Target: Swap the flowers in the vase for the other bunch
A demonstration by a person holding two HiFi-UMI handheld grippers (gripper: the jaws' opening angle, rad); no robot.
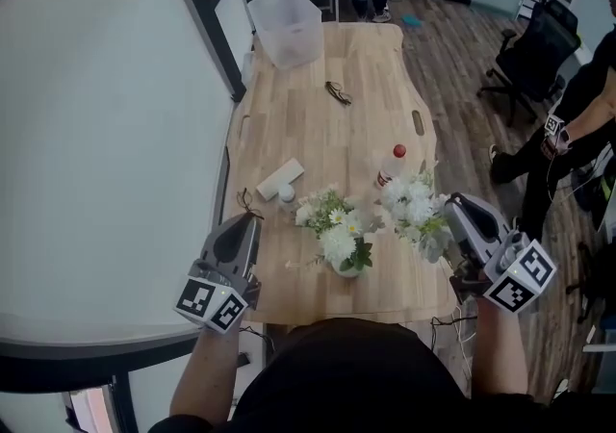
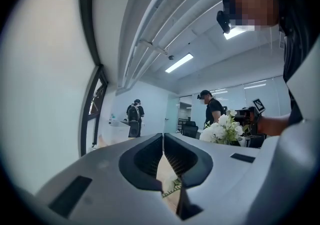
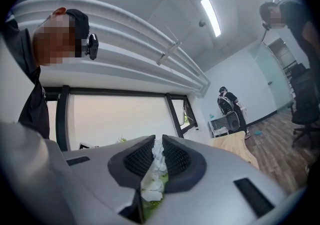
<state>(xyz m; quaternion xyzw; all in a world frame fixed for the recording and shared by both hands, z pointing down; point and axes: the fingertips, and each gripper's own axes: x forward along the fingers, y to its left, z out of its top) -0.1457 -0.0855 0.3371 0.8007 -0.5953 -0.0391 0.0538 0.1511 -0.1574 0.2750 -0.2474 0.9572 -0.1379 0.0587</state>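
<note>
Left gripper (image 2: 163, 144): clenched on nothing, jaws pressed together, bare wood showing under them; lower left of the head view, tip over the near-left corner of the table (image 1: 318, 133).
Right gripper (image 3: 157, 151): grasping the white bunch (image 1: 416, 208), with white petals and a bit of green squeezed between the ribbed pads; lower right of the head view, pointing in over the table's near-right edge.
White bunch: raised at the right gripper's tip, right of centre in the head view, near the vase (image 1: 347, 269) but apart from it.
Vase: bottom centre of the head view, close to the table's near edge, mostly covered from above by its own blooms.
Vase flowers (image 1: 337, 224): white and pale-yellow heads with green leaves, standing in the vase between the two grippers.
Bottle (image 1: 392, 166): red cap, just behind the white bunch, centre right.
White block (image 1: 280, 177): lying flat on the wood, left of centre, behind the vase flowers.
Dark small item (image 1: 338, 92): upper middle of the table; kind not readable.
Clear bin (image 1: 286, 27): far end of the table, top centre-left.
Office chair (image 1: 527, 54): upper right, on the wood-plank floor.
Person (image 1: 577, 104): right edge of the head view, dark clothes.
</note>
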